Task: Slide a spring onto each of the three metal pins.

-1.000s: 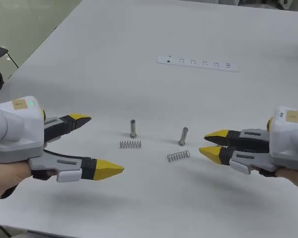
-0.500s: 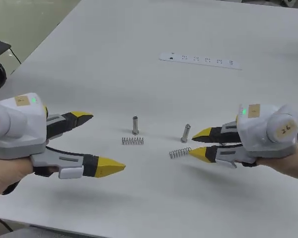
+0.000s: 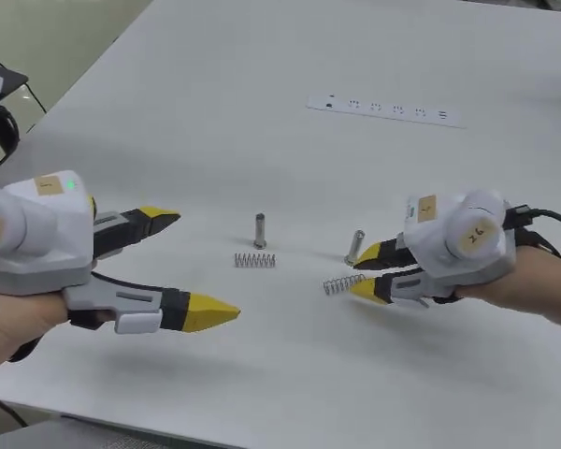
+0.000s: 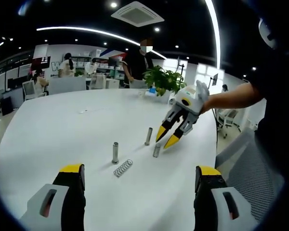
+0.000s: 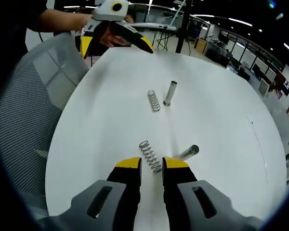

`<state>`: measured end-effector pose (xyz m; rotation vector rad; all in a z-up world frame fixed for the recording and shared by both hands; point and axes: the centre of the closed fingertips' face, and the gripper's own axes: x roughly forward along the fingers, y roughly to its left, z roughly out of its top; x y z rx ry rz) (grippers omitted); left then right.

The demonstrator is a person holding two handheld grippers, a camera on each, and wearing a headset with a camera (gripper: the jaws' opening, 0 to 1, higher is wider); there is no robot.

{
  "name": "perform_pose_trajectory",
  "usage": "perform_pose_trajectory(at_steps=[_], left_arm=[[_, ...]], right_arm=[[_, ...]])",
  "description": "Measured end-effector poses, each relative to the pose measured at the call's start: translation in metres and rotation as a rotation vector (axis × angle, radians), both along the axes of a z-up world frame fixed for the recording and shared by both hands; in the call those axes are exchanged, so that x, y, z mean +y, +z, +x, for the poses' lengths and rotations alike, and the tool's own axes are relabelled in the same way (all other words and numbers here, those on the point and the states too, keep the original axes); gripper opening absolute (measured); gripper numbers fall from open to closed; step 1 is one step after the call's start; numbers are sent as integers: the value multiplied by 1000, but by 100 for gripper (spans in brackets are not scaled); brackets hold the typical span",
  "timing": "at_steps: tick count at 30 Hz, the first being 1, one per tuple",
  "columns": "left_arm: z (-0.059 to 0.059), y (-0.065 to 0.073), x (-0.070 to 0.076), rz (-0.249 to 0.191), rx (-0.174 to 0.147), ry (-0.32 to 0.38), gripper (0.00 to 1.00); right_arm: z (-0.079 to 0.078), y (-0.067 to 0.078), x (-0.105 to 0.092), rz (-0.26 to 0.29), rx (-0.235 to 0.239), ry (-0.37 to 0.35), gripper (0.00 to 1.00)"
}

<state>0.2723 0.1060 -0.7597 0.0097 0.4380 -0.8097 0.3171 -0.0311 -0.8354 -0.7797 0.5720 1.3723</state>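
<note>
Two short metal pins stand on the white table: one (image 3: pixel 260 229) at centre with a spring (image 3: pixel 253 260) lying in front of it, the other (image 3: pixel 355 246) to its right. A second spring (image 3: pixel 340 283) lies by that pin. My right gripper (image 3: pixel 363 272) is low over the table and narrowly open, its yellow tips on either side of this spring's near end (image 5: pixel 151 157), with the pin (image 5: pixel 188 152) just right of them. My left gripper (image 3: pixel 189 266) hovers wide open at the left, nothing between its fingers (image 4: pixel 72 172), well short of the centre pin (image 4: pixel 115 152).
A white power strip (image 3: pixel 385 110) lies flat farther back on the table (image 3: pixel 215 112). The table's left edge falls away to the floor, and a black cable (image 3: pixel 0 131) hangs there. A mesh chair (image 5: pixel 33 110) stands beside the table.
My right gripper has moved left and down to the right-hand spring, rolling as it went, and its jaws now straddle the spring's end. The left gripper has hardly moved.
</note>
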Motion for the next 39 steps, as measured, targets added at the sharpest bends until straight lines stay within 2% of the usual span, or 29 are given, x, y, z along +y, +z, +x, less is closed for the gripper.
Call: perform_pose_trajectory(at_steps=[3, 6, 14, 15, 20, 31, 39], left_arm=[[0, 0, 0, -1, 0, 1, 92], [-1, -1, 1, 0, 2, 0, 92], [-3, -4, 3, 2, 10, 4, 91], [-3, -4, 3, 1, 11, 3, 91], [-4, -5, 2, 2, 12, -1, 91], [-5, -2, -8, 2, 10, -27, 90], [-9, -5, -21, 4, 17, -62, 89]], right_arm=[[1, -3, 1, -13, 4, 4, 14], [0, -11, 0, -37, 30, 1, 14], [-3, -20, -2, -71, 32, 13, 9], [-3, -20, 0, -56, 36, 11, 9], [-3, -19, -1, -63, 39, 5, 8], [-9, 3, -4, -16, 27, -8, 8], [-20, 19, -11, 4, 35, -7, 8]])
